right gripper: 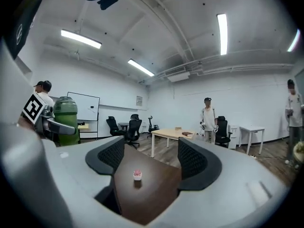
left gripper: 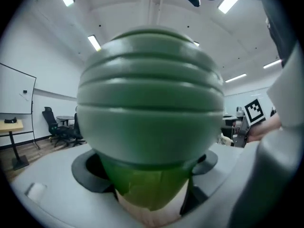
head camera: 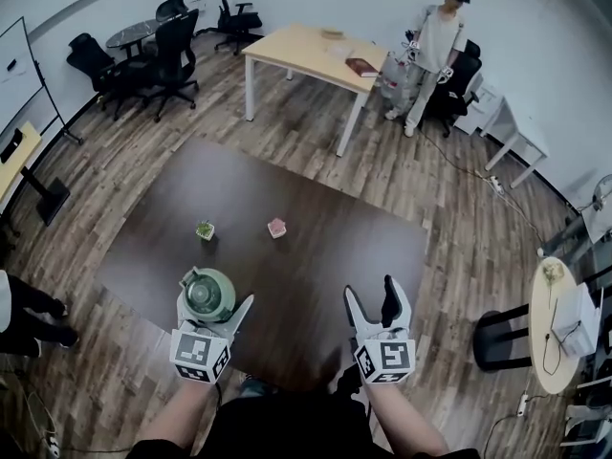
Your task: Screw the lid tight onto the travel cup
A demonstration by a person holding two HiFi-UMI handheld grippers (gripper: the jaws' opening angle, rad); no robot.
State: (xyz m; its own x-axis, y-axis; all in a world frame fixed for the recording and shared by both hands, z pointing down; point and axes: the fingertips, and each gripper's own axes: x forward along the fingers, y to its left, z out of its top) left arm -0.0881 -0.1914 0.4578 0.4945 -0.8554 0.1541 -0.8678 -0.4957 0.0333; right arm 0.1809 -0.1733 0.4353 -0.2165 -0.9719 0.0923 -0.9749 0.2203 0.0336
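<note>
A dark bench (head camera: pixel 287 275) fills the middle of an office floor. Over its near left part the left tongs (head camera: pixel 216 300) hold a green travel cup (right gripper: pixel 65 121). Their pads are closed on its lower body, set fairly wide because the cup is broad. The cup stands upright with its long axis vertical. Its round lid (head camera: pixel 208 292) faces up and appears already seated, though the frames do not show whether it is screwed tight.

The right tongs (head camera: pixel 371 290) hang over the near right part of the bench, about half open, with nothing between the pads. Seen from these tongs, the cup lies off to the left at about the same height, apart from them. This is the free hand and the one nearer the job. The turn seems to depend on it crossing leftward and closing around the lid's rim, while the left hand keeps the body upright and steady.

Farther out on the bench, well apart from both tongs, sit a small green pot (head camera: pixel 205 229) and a small pink pot (head camera: pixel 276 228).
</note>
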